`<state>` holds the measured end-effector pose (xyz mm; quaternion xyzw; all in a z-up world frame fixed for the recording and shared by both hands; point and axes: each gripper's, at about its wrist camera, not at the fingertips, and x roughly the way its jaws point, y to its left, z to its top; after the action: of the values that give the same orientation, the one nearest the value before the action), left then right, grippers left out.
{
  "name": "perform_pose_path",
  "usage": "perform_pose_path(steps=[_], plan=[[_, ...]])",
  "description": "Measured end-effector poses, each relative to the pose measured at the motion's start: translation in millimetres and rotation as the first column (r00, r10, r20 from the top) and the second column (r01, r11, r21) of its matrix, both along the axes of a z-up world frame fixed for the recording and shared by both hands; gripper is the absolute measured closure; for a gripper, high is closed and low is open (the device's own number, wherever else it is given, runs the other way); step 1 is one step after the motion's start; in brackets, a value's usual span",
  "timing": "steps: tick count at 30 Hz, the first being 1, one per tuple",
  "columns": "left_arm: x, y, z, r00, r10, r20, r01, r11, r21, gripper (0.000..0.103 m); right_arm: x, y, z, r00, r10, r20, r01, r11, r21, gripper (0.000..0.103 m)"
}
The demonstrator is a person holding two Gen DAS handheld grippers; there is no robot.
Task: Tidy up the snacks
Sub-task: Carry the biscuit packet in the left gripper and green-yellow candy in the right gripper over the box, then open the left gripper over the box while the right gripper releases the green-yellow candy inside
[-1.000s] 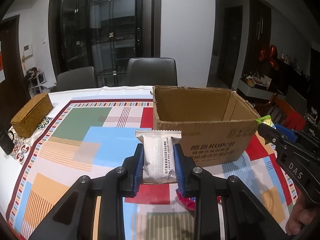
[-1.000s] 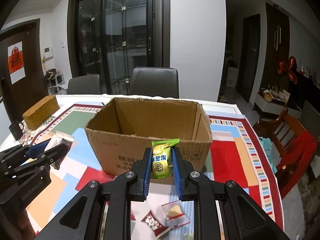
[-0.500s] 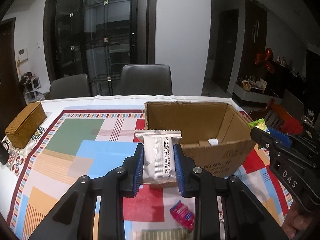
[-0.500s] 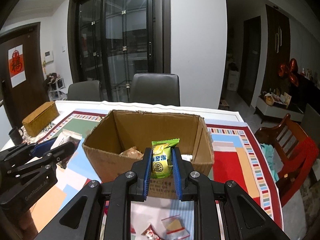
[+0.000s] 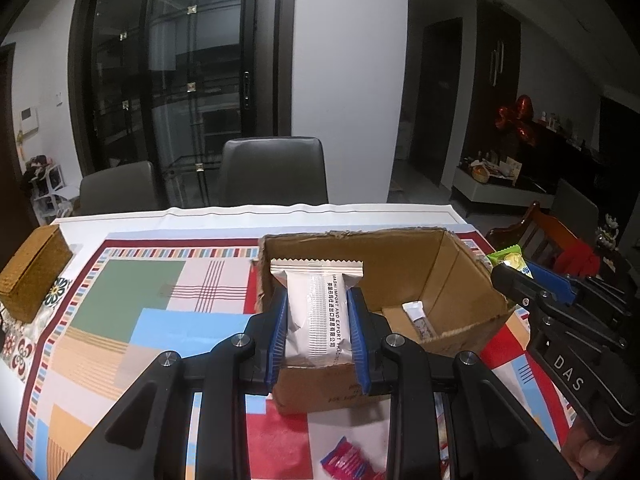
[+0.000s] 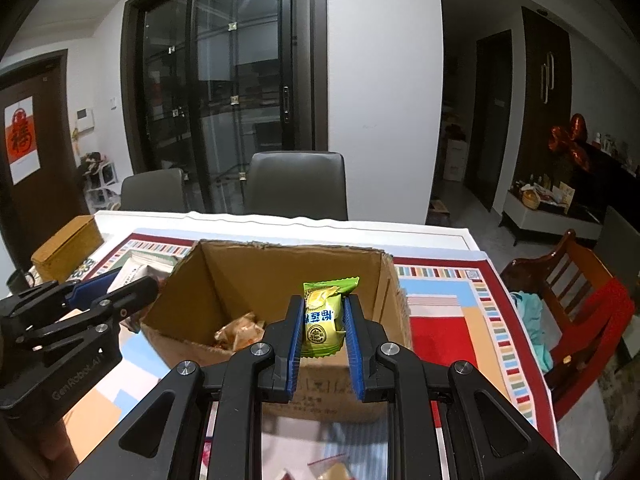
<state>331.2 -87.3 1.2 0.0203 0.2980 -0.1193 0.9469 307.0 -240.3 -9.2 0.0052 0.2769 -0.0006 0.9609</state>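
White packet [image 5: 318,316] clamped between left jaws; green packet [image 6: 323,320] between right.

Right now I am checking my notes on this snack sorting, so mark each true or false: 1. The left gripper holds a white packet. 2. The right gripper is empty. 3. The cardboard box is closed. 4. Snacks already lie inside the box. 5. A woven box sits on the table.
1. True: the left gripper is shut on the white packet.
2. False: the right gripper is shut on a green packet.
3. False: the cardboard box is open at the top.
4. True: an orange wrapped snack lies inside.
5. True: the woven box sits near the table's left edge.
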Motion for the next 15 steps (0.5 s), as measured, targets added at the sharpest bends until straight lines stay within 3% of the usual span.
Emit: perform_pose_path(steps=[15], plan=[[41.6, -15.5, -11.6, 0.999, -0.039, -0.036, 0.039, 0.999, 0.0, 0.074, 30.1, -6.4, -6.7, 0.999, -0.015, -0.033, 0.015, 1.0, -0.007, 0.082]])
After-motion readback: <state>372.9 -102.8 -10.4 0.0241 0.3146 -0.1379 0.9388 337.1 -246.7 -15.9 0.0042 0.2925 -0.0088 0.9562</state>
